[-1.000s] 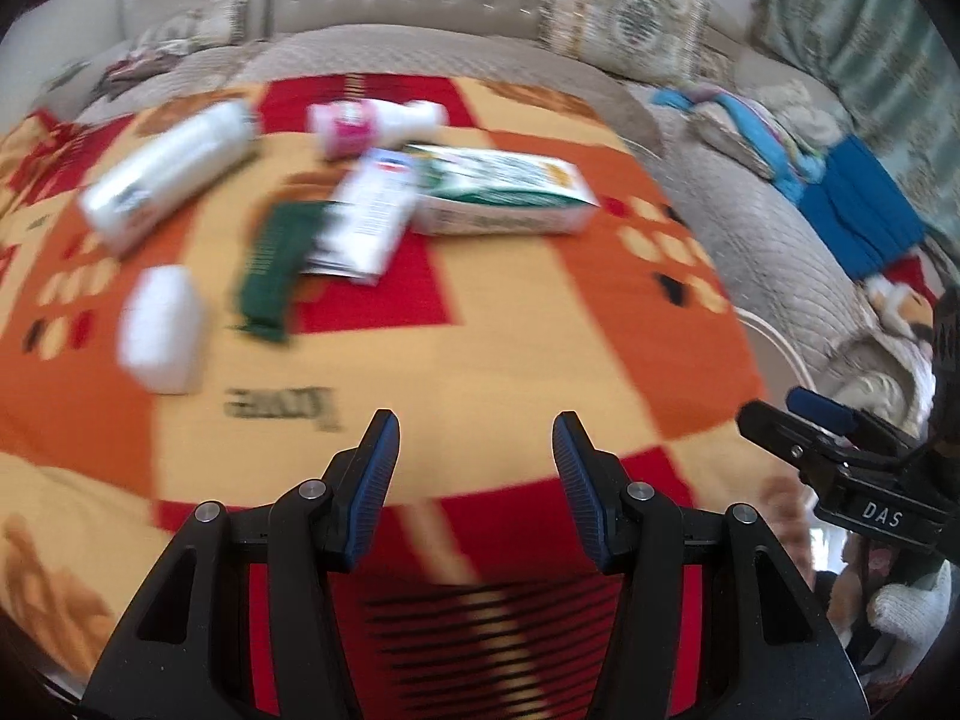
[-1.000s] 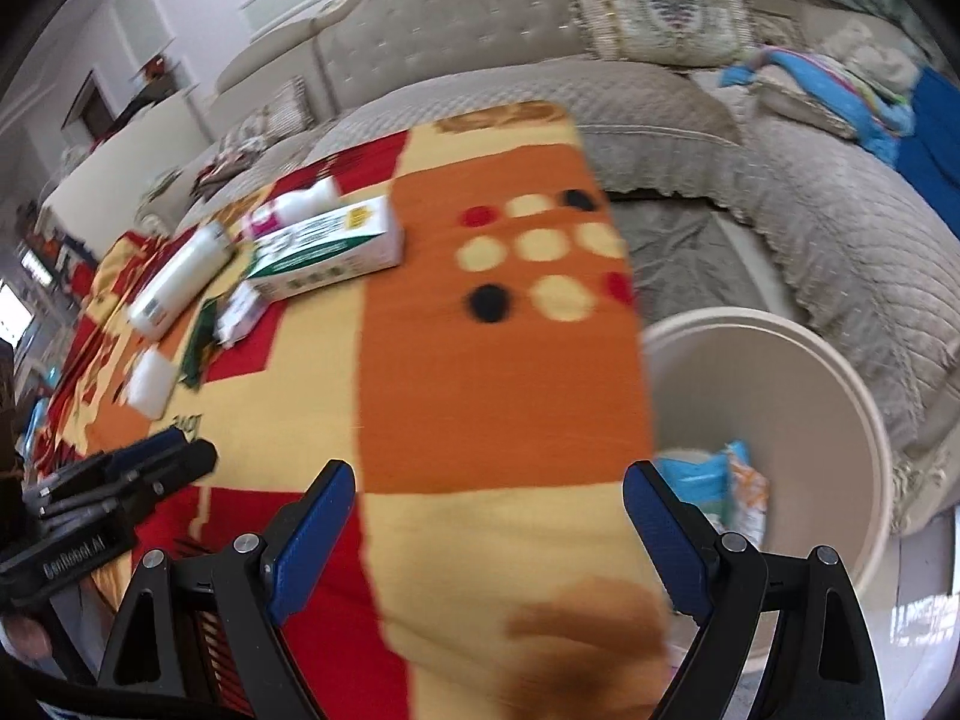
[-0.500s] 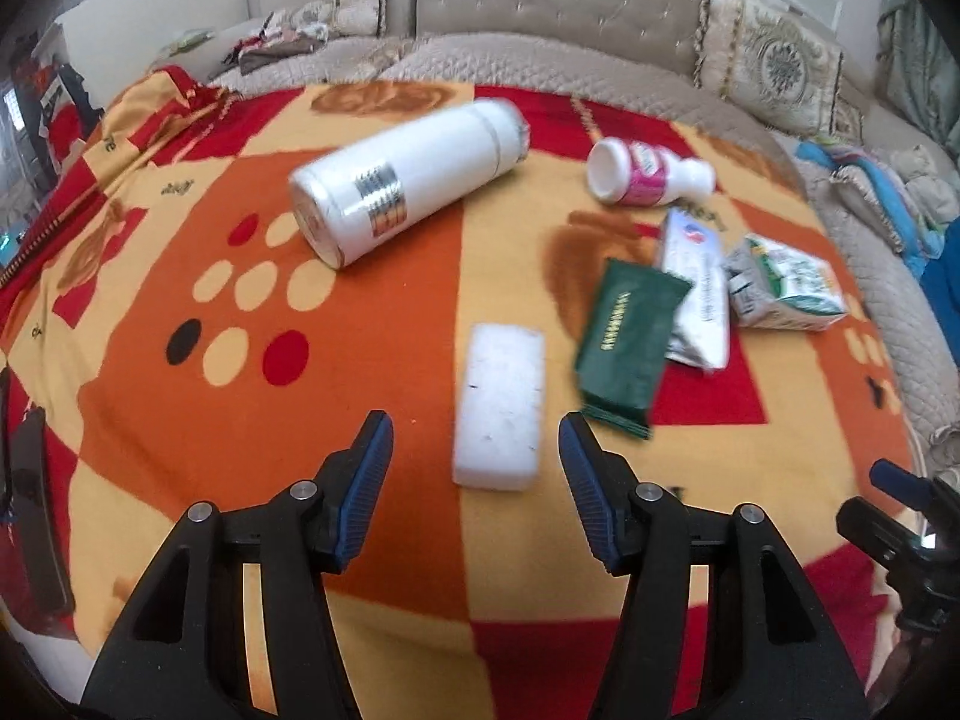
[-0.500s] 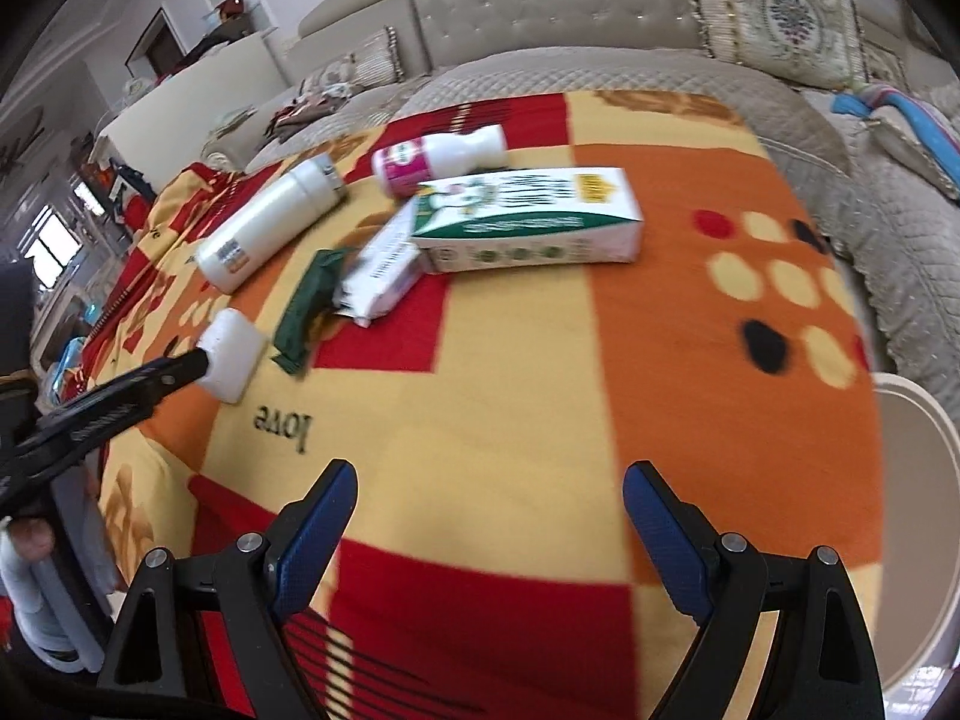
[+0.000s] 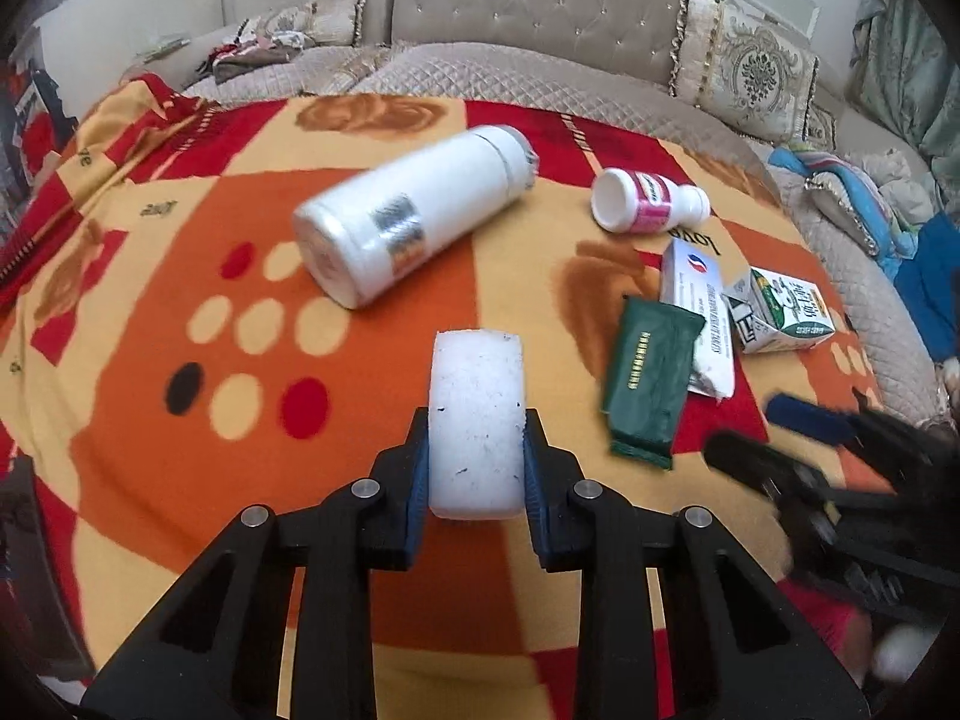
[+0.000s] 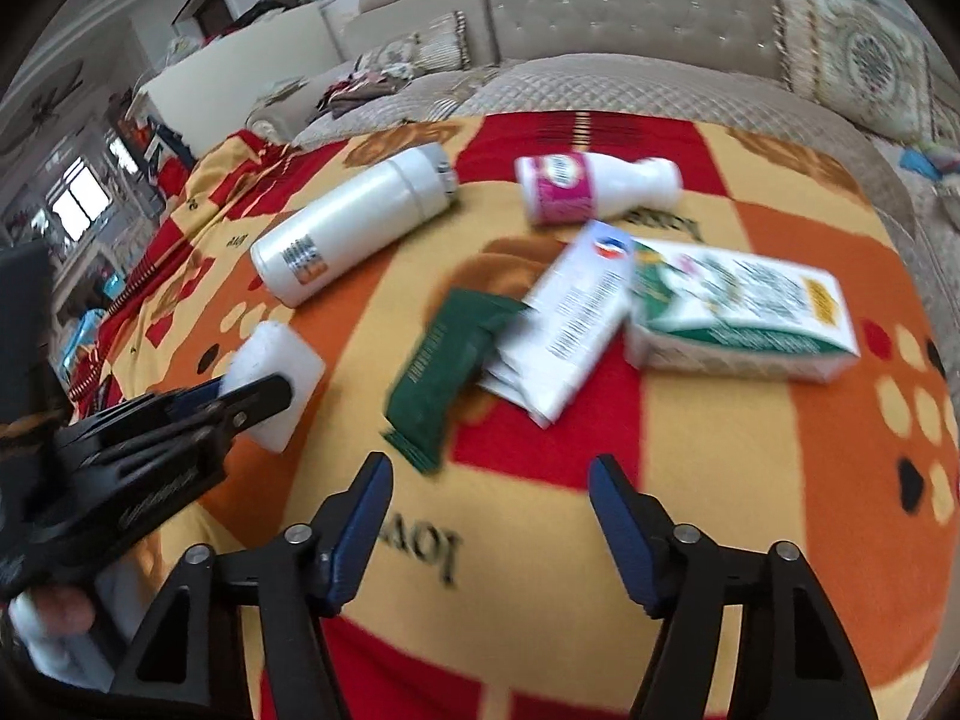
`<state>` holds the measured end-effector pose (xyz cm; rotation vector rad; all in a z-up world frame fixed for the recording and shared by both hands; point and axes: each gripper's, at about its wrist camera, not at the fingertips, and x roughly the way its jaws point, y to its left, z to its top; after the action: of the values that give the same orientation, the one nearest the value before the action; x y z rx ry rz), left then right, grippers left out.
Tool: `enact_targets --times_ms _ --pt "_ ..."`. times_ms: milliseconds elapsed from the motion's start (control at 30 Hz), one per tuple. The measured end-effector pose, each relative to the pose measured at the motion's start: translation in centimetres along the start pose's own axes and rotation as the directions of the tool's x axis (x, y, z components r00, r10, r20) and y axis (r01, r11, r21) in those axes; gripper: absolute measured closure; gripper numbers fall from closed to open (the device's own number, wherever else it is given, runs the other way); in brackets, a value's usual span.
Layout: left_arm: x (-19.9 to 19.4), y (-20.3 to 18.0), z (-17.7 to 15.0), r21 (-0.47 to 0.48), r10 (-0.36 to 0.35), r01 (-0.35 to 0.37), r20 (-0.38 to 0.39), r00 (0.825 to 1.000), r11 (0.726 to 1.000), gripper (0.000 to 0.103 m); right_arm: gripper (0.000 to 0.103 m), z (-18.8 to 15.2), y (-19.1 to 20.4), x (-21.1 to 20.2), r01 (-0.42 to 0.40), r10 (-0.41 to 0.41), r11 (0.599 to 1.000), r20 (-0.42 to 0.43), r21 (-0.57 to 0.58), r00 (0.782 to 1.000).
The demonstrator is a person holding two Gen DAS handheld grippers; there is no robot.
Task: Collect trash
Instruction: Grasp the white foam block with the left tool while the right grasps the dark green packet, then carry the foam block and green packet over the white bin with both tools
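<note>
My left gripper is shut on a white foam block lying on the patterned blanket; the grip also shows in the right wrist view. My right gripper is open and empty, just short of a dark green packet. Beside the packet lie a white wrapper with a barcode and a green-and-white carton. A small white bottle with a pink label lies behind them. A large white flask lies to the left.
A beige tufted sofa with patterned cushions runs behind the blanket. Blue clothes lie at the right. A white cabinet stands at the far left.
My left gripper moved forward and closed on the foam block. My right gripper swung left from the white bin and moved closer to the green packet, staying open.
</note>
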<state>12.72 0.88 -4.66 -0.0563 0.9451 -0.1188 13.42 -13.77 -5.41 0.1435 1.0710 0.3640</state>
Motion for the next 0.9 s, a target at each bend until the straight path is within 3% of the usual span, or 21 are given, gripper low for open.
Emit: enact_targets --times_ms 267,467,500,533,567,633,900 --pt "-1.0 3.6 -0.6 -0.044 0.010 -0.009 0.013 1.000 0.999 0.078 0.037 3.2 2.8 5.5 0.036 -0.040 0.997 -0.051 -0.072 0.998" --pt "-0.9 4.4 -0.7 -0.067 0.006 -0.005 0.013 1.000 0.998 0.078 0.037 3.5 3.7 6.9 0.068 -0.074 0.990 -0.045 -0.121 0.996" --pt "-0.8 4.3 -0.8 -0.067 0.004 -0.003 0.012 1.000 0.998 0.078 0.043 3.3 3.7 6.9 0.076 -0.082 0.989 -0.041 -0.129 0.996" --pt "-0.6 4.1 -0.8 -0.067 0.001 -0.001 0.010 1.000 0.998 0.078 0.055 3.2 3.8 6.9 0.093 -0.099 0.985 -0.036 -0.144 0.994" --pt "-0.5 3.9 -0.9 -0.067 -0.004 0.004 0.007 1.000 0.998 0.078 0.057 3.0 3.8 6.8 0.105 -0.112 0.981 -0.031 -0.163 0.993" --pt "-0.3 3.6 -1.0 -0.068 -0.014 0.014 0.004 1.000 0.998 0.078 0.071 2.9 3.5 6.4 0.060 -0.067 0.986 -0.039 -0.156 0.997" --pt "-0.8 0.9 -1.8 -0.041 -0.046 0.046 0.005 0.999 0.998 0.078 0.072 0.4 2.3 1.7 0.003 -0.001 0.991 0.016 -0.134 1.000"
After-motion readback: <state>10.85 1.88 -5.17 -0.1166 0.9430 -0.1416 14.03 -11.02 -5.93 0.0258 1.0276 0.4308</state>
